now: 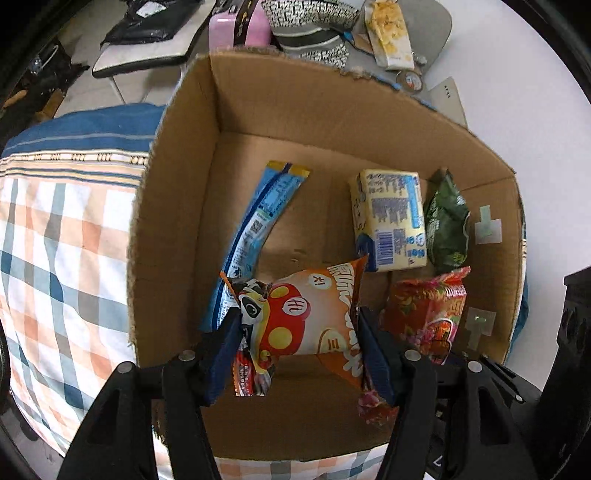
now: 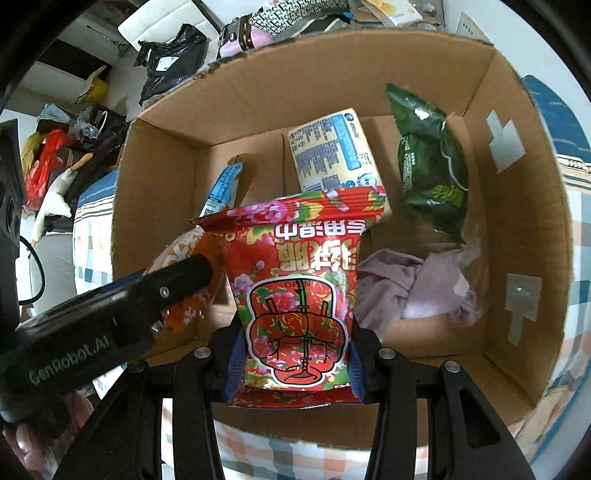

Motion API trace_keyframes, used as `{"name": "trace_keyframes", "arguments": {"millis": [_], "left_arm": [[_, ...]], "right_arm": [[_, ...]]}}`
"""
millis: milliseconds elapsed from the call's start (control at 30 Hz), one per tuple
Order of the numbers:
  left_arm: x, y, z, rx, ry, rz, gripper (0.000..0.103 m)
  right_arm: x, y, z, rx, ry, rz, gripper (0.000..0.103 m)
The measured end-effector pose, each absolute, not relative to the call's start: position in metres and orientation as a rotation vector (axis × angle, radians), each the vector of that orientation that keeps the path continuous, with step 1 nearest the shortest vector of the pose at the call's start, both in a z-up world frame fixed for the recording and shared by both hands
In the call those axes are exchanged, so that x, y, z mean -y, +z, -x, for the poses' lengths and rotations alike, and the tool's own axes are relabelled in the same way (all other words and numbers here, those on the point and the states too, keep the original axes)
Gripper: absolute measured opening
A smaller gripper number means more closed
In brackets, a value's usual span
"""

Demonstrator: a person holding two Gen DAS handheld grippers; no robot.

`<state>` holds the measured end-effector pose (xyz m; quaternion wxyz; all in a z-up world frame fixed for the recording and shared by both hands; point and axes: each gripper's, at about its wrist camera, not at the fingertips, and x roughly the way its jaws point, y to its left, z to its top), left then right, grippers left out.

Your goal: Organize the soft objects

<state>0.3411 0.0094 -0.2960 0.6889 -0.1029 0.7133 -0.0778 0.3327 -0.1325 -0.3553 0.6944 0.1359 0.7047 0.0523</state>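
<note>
An open cardboard box (image 1: 177,206) sits on a checked cloth. My left gripper (image 1: 301,354) is shut on an orange mushroom snack bag (image 1: 310,314) and holds it over the box's near side. My right gripper (image 2: 295,354) is shut on a red flowered wipes pack (image 2: 299,288), also over the box; the pack shows in the left wrist view (image 1: 424,314) too. Inside the box lie a long blue packet (image 1: 255,229), a yellow pack (image 1: 391,221), a green bag (image 1: 447,221) and a lilac cloth (image 2: 417,291).
The checked cloth (image 1: 62,258) covers the surface under the box. Behind the box are a pink case (image 1: 240,26), patterned items (image 1: 310,22), a yellow box (image 1: 391,33) and a black bag (image 2: 173,55). The left gripper's body (image 2: 103,314) crosses the right wrist view.
</note>
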Motion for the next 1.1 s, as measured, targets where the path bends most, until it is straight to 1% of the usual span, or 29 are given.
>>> {"name": "trace_keyframes", "arguments": {"millis": [100,133,167,233,267,300,367,433,467,500,567,633,700,733,933,1100], "left_arm": [[-0.008,-0.302,-0.34,-1.608,-0.159,0.214,0.06],[-0.008,-0.304,-0.339,-1.607,-0.155,0.205,0.06],[-0.007,-0.305,-0.339,-1.607,-0.146,0.19,0.06],[-0.006,-0.305,-0.337,-1.599,-0.143,0.186,0.06],[-0.005,-0.304,-0.336,-1.593,-0.141,0.18,0.062],[-0.004,-0.302,-0.335,-1.588,-0.138,0.171,0.071],[-0.003,-0.296,-0.333,-1.564,-0.133,0.151,0.08],[-0.002,-0.289,-0.33,-1.535,-0.123,0.123,0.087],[-0.001,-0.285,-0.329,-1.523,-0.12,0.108,0.093],[0.0,-0.282,-0.329,-1.51,-0.114,0.088,0.097],[0.002,-0.276,-0.329,-1.483,-0.105,0.056,0.098],[0.004,-0.269,-0.327,-1.46,-0.097,0.041,0.099],[0.004,-0.261,-0.325,-1.436,-0.093,0.036,0.1],[0.005,-0.258,-0.323,-1.426,-0.091,0.033,0.1],[0.006,-0.239,-0.312,-1.372,-0.077,0.018,0.101],[0.003,-0.215,-0.295,-1.319,-0.064,0.019,0.101]], "right_arm": [[0.13,-0.37,-0.336,-1.6,0.109,-0.311,0.05],[0.13,-0.372,-0.337,-1.604,0.107,-0.31,0.053],[0.13,-0.374,-0.337,-1.605,0.106,-0.308,0.061],[0.128,-0.376,-0.337,-1.597,0.095,-0.286,0.064],[0.126,-0.376,-0.336,-1.594,0.088,-0.265,0.066],[0.126,-0.376,-0.336,-1.592,0.085,-0.26,0.068],[0.125,-0.374,-0.335,-1.585,0.068,-0.225,0.076],[0.125,-0.37,-0.334,-1.57,0.05,-0.186,0.076],[0.125,-0.368,-0.332,-1.562,0.03,-0.16,0.078],[0.127,-0.367,-0.332,-1.557,0.025,-0.154,0.08],[0.128,-0.365,-0.329,-1.543,0.004,-0.125,0.092],[0.13,-0.361,-0.326,-1.524,-0.019,-0.097,0.094],[0.133,-0.357,-0.323,-1.511,-0.041,-0.08,0.101],[0.134,-0.356,-0.321,-1.501,-0.046,-0.078,0.103],[0.15,-0.336,-0.312,-1.463,-0.079,-0.086,0.103],[0.163,-0.307,-0.295,-1.417,-0.08,-0.093,0.103]]}}
